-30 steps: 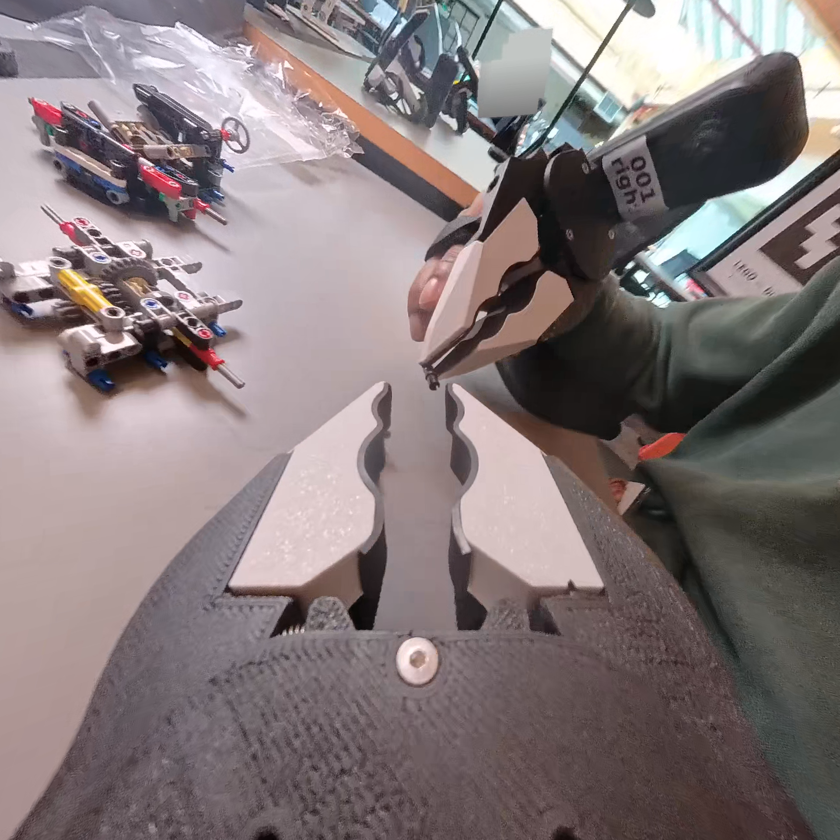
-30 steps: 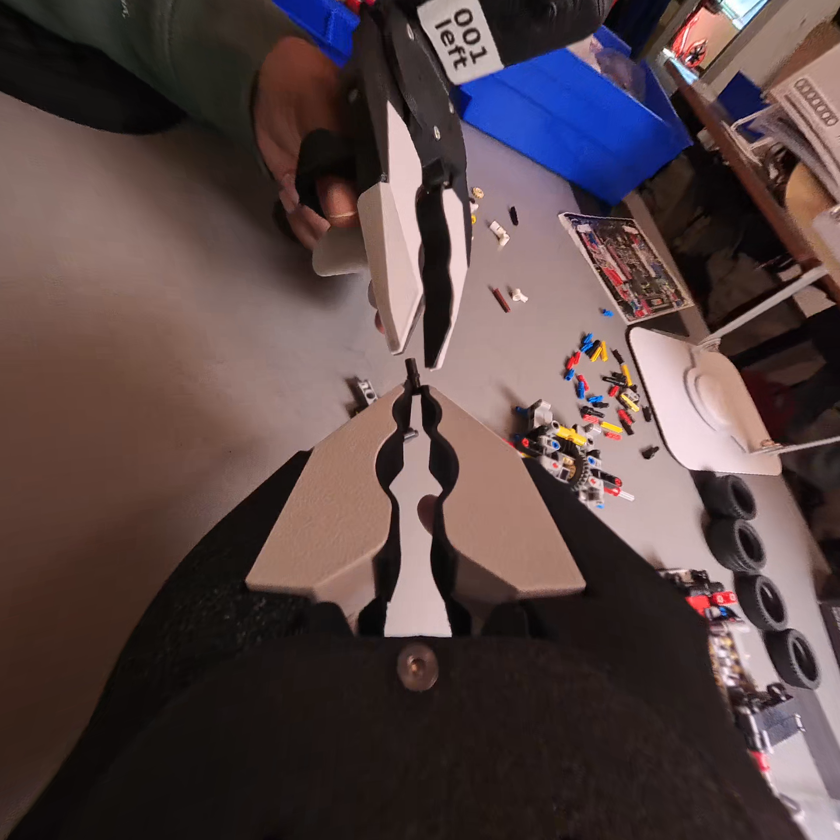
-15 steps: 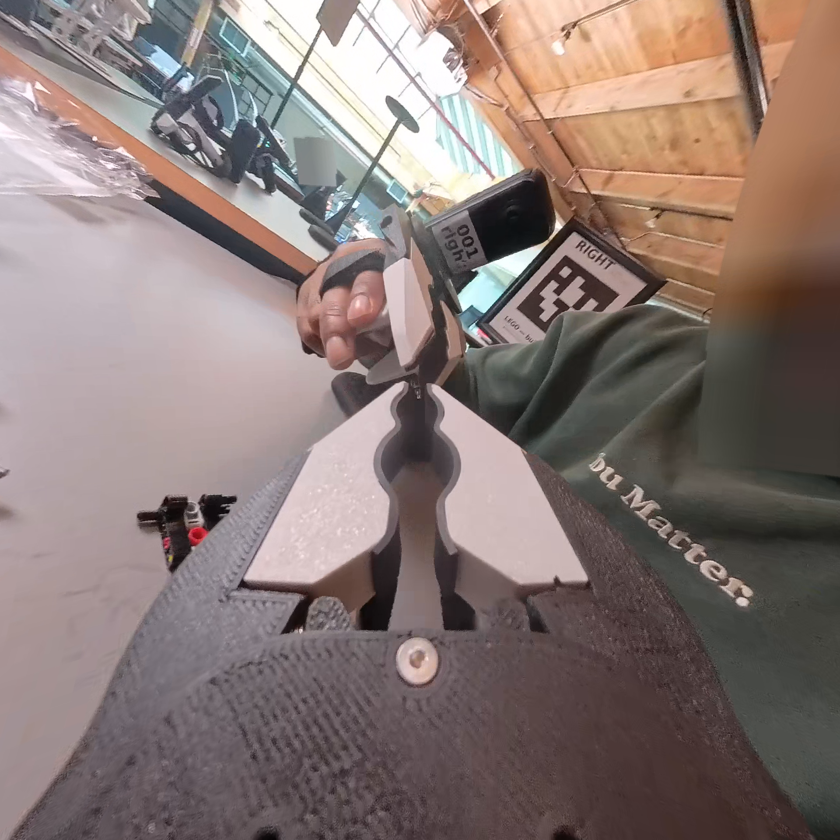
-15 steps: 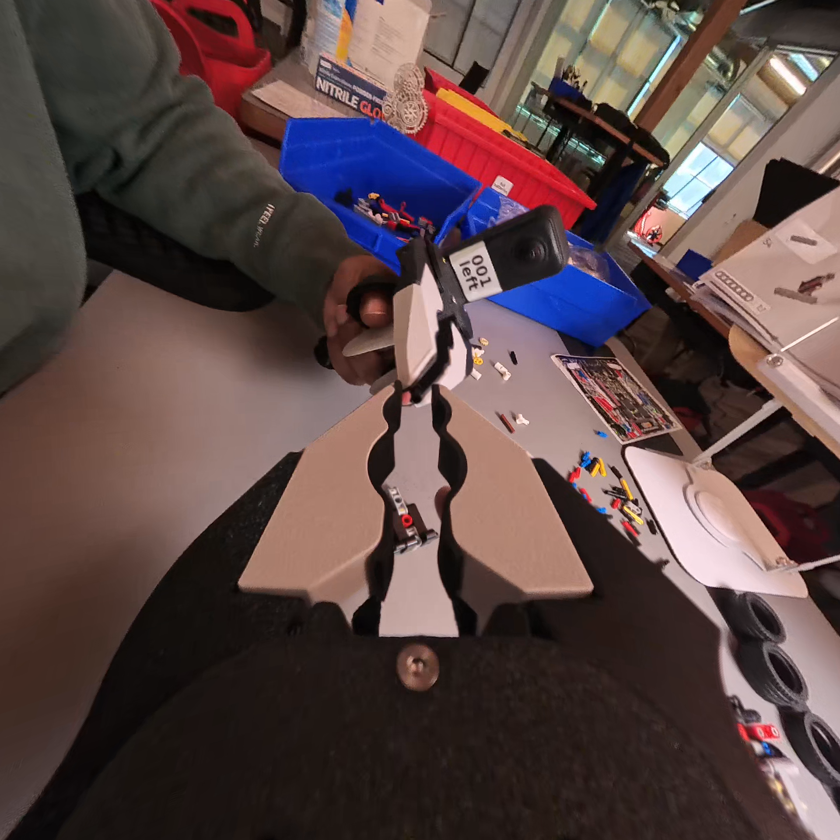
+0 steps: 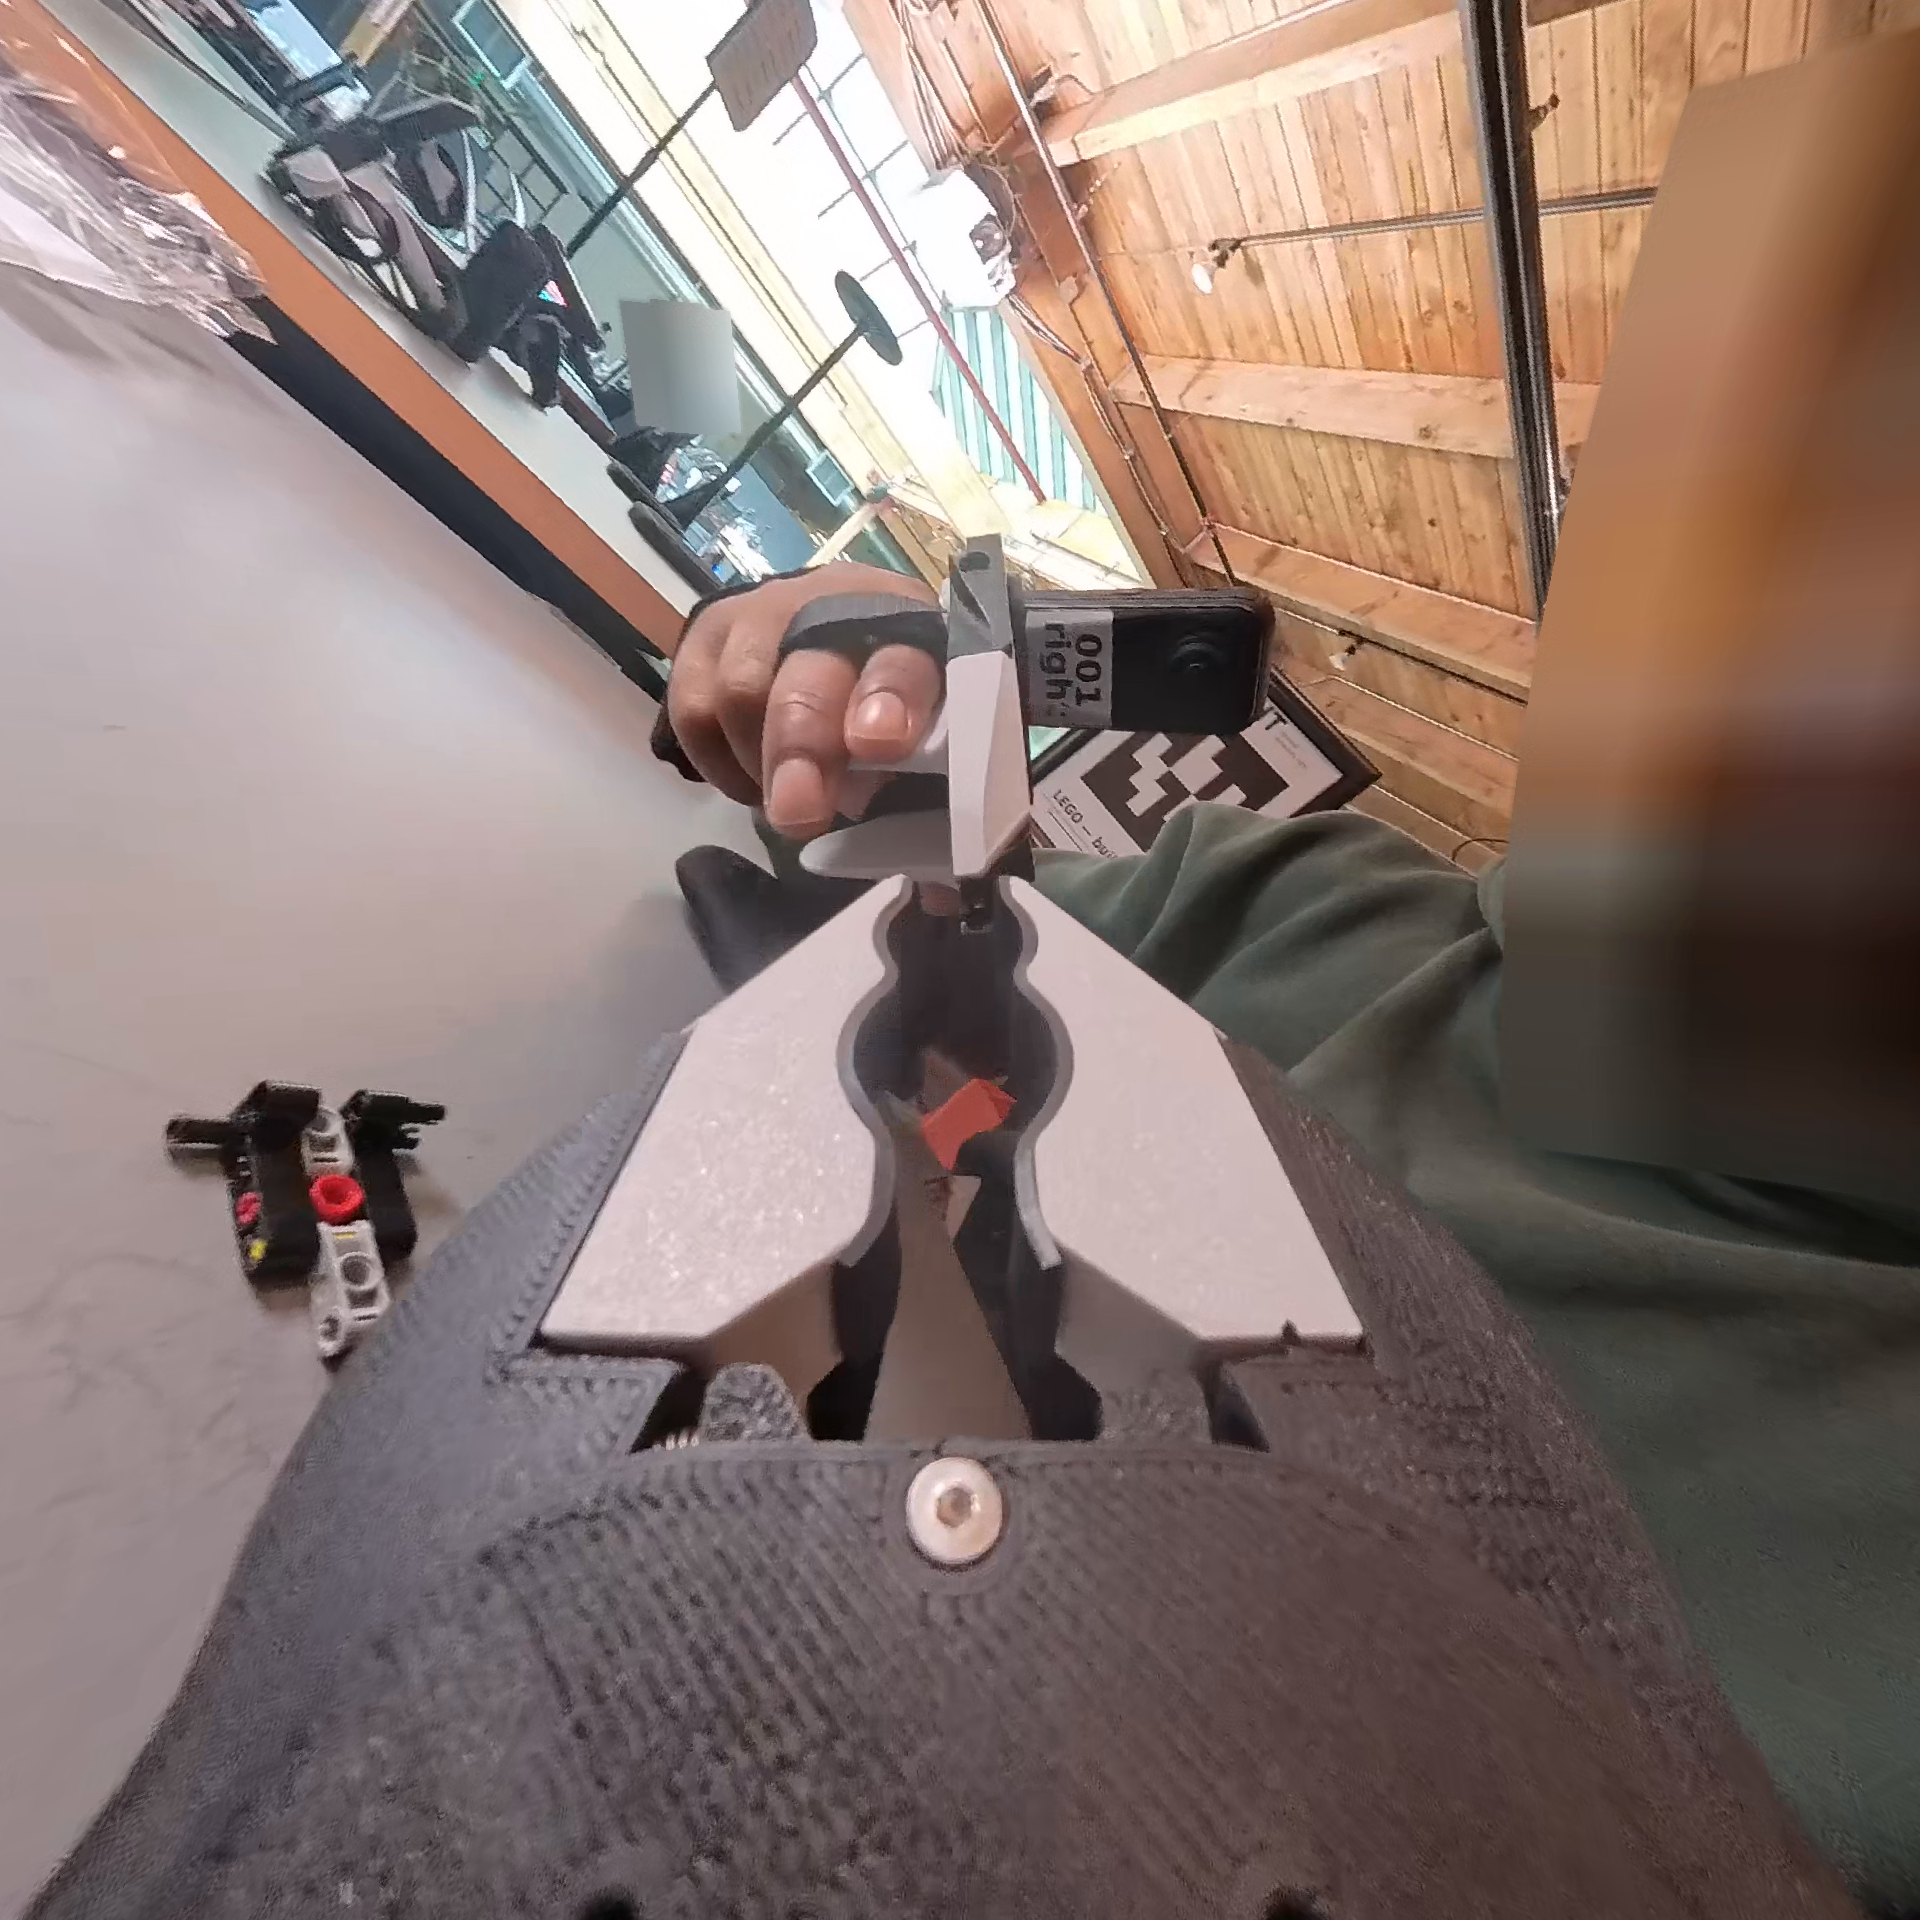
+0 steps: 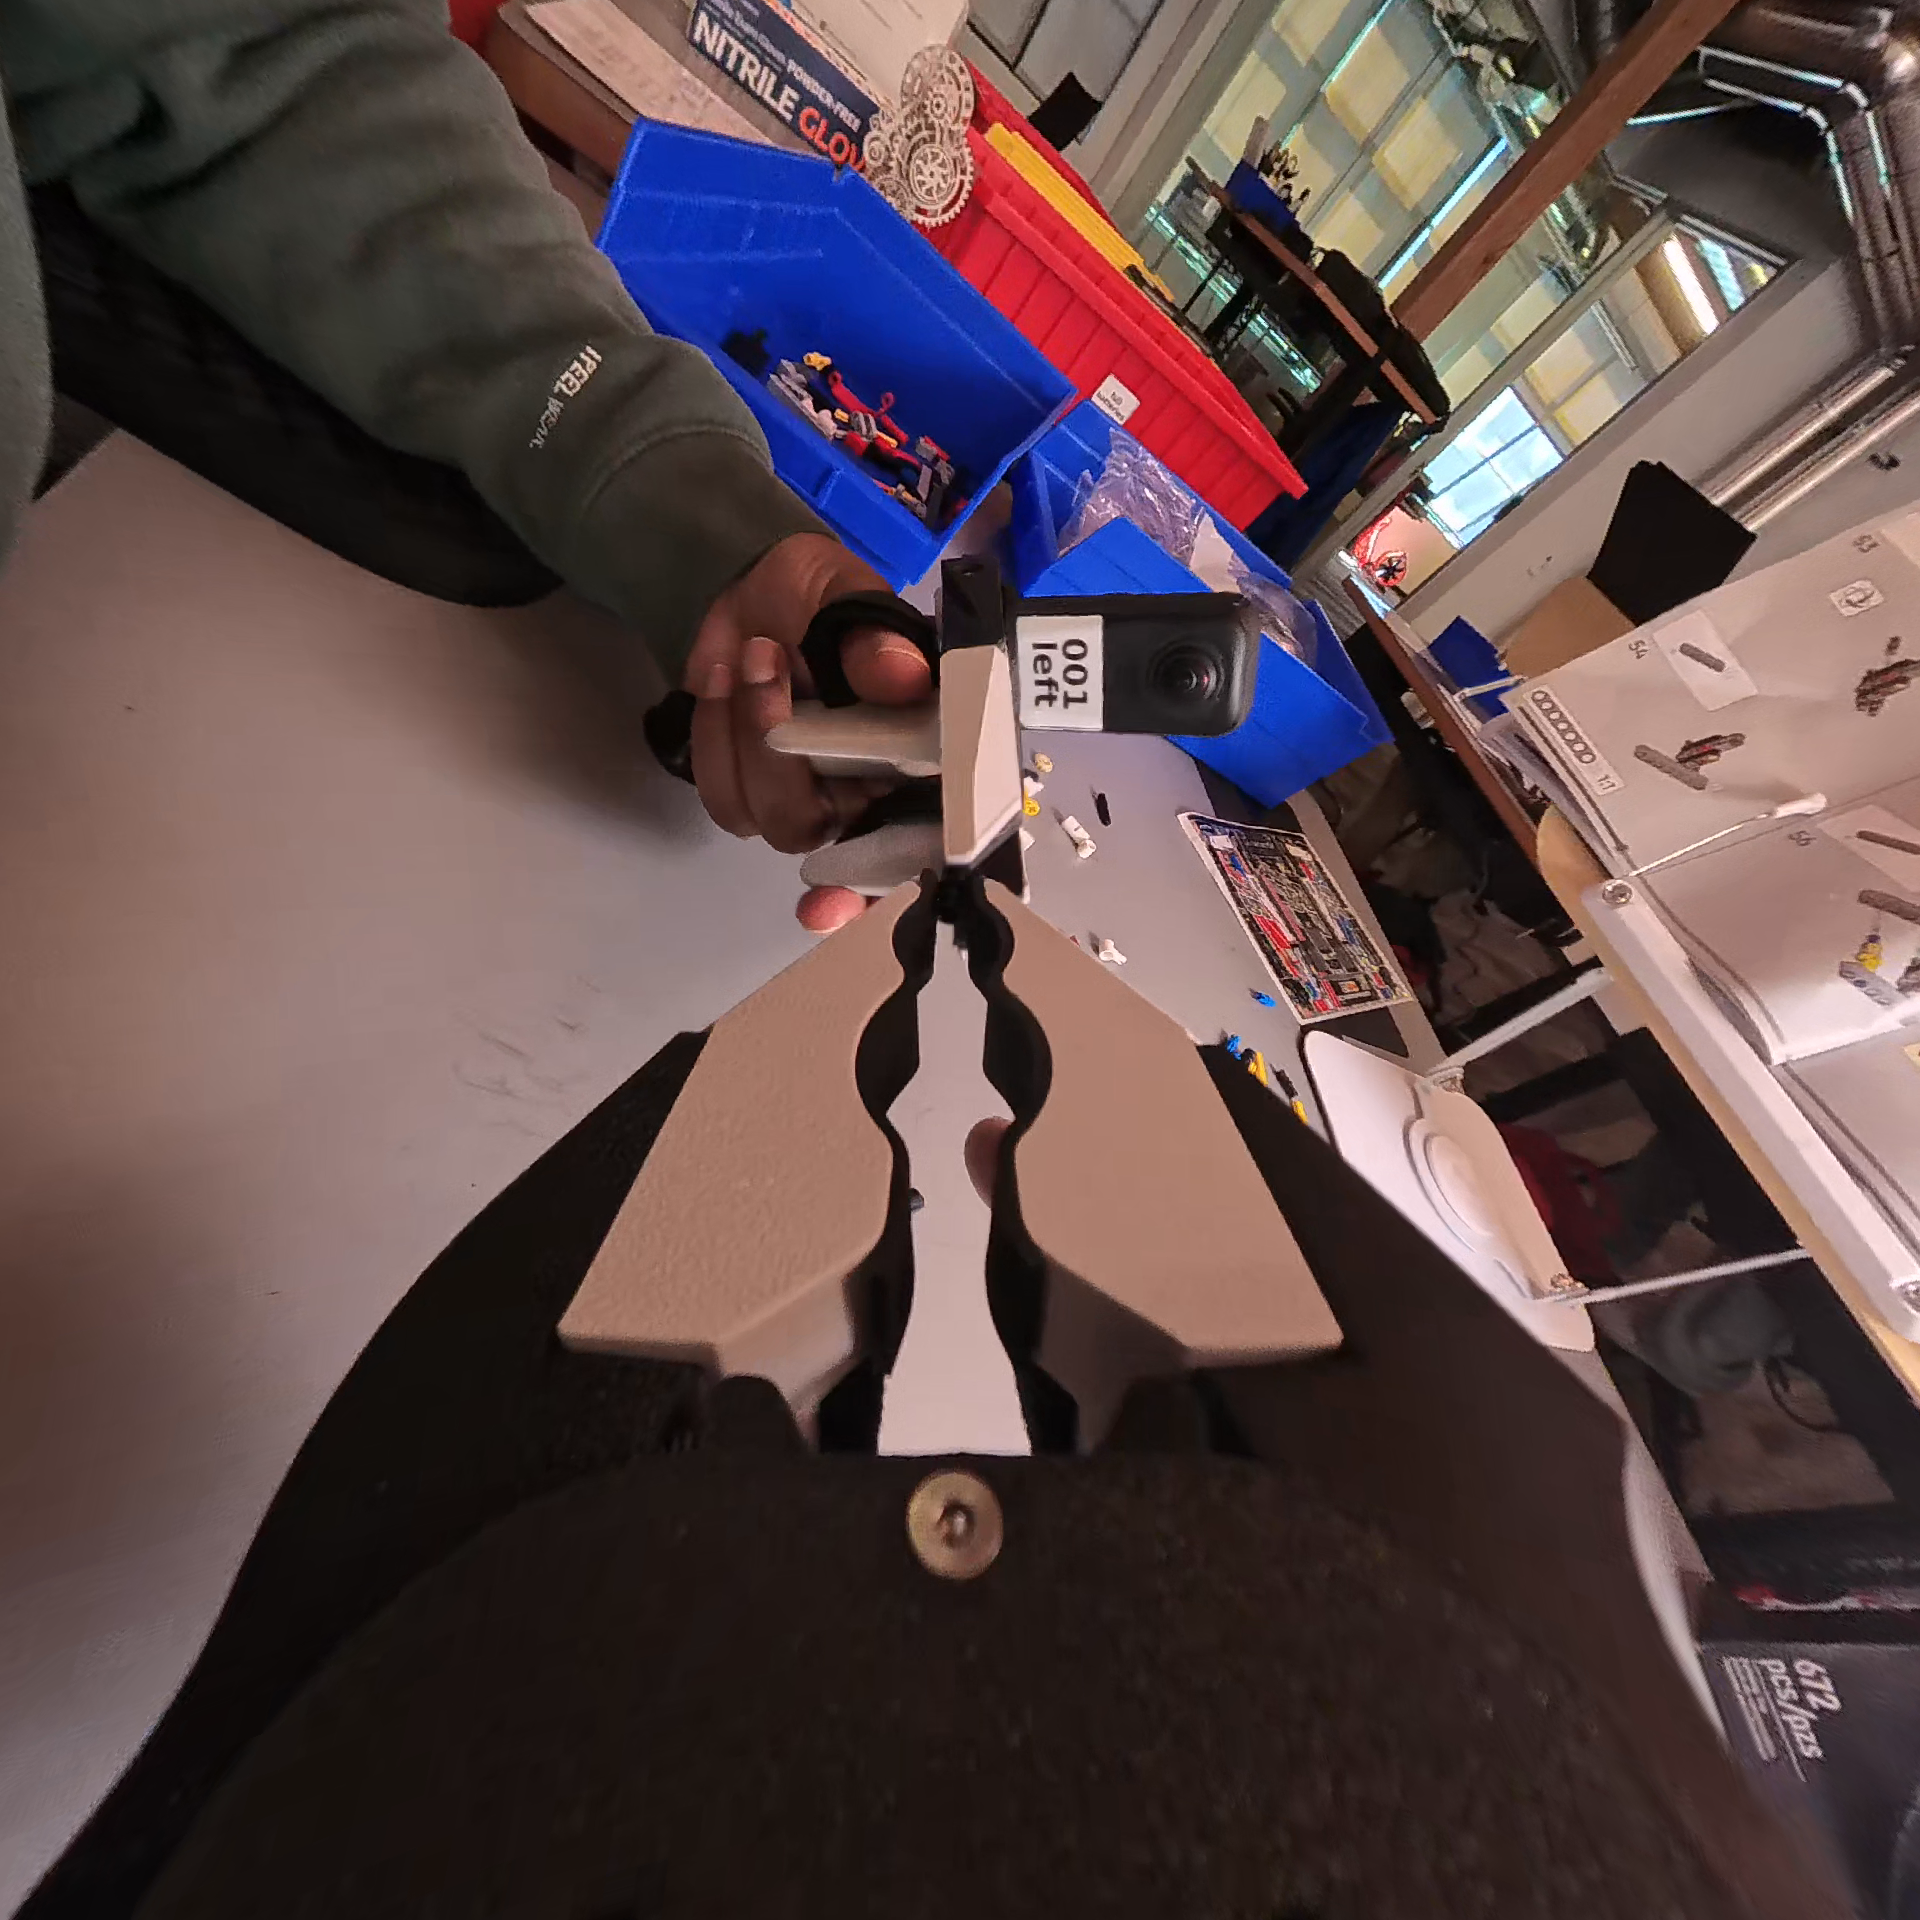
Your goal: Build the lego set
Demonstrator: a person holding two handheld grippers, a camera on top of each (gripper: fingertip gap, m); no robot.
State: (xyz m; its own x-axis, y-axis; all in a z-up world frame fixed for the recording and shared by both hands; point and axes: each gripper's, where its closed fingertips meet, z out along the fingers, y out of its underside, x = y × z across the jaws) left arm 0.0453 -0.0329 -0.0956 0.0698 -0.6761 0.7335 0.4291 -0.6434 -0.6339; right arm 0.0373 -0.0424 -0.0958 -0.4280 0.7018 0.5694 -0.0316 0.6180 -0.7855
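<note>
The right gripper [image 6: 951, 914] was closed to a narrow gap, its tan fingertips [image 6: 902, 935] pinched on a small black pin [image 6: 951, 906], a short dark plastic peg that stood out just past the tips. The left gripper [image 5: 961, 896] met it tip to tip above the grey table [image 5: 312, 779]. Its grey fingers [image 5: 831, 966] stood a little apart at the tips, and the black pin [image 5: 977, 914] lay in that slot; whether the left pads pressed on it could not be told. A red piece [image 5: 966, 1127] showed lower down through the gap between the left fingers.

On the table beside the left gripper lay a small black, grey and red assembly of building parts [image 5: 307, 1195]. Each gripper was held by a hand [image 6: 790, 717] coming out of a green sleeve [image 6: 499, 312].

Farther off in the right wrist view, loose white, yellow and black parts [image 6: 1075, 826] were scattered on the table next to a printed sheet [image 6: 1299, 925]. Beyond them stood a blue bin [image 6: 831, 312] with mixed parts inside, and behind it a red bin [image 6: 1122, 332]. An open instruction booklet [image 6: 1714, 790] rested on a stand at the far right.
</note>
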